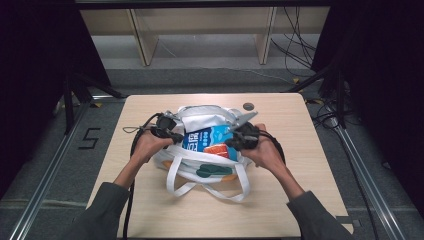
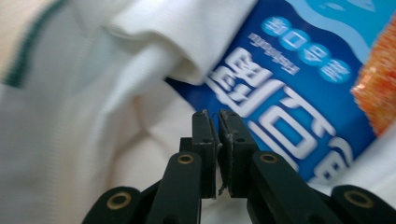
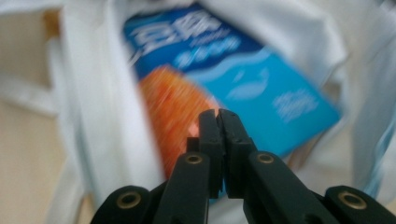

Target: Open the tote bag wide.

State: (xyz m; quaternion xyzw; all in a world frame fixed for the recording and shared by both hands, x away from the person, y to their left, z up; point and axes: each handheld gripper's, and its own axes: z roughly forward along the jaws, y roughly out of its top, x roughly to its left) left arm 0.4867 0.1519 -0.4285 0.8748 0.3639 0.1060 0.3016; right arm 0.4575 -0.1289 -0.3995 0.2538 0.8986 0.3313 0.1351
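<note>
A white tote bag (image 1: 200, 167) with green print lies in the middle of the wooden table (image 1: 290, 200), its mouth open. Inside it is a blue packet (image 1: 202, 137) with white lettering and an orange patch (image 1: 217, 150). My left gripper (image 1: 175, 136) is at the left rim of the mouth and my right gripper (image 1: 231, 142) at the right rim. In the left gripper view the gripper (image 2: 215, 114) is shut, with nothing seen between the jaws, in front of the packet (image 2: 289, 79) and bag cloth (image 2: 93, 93). In the right gripper view the gripper (image 3: 218, 113) is shut over the packet (image 3: 261, 79).
The bag's two white handles (image 1: 200, 189) loop toward the table's near edge. A small grey round disc (image 1: 248, 106) sits near the far edge. Behind the table stands a wooden shelf frame (image 1: 145, 45), with cables (image 1: 300, 45) on the floor at the right.
</note>
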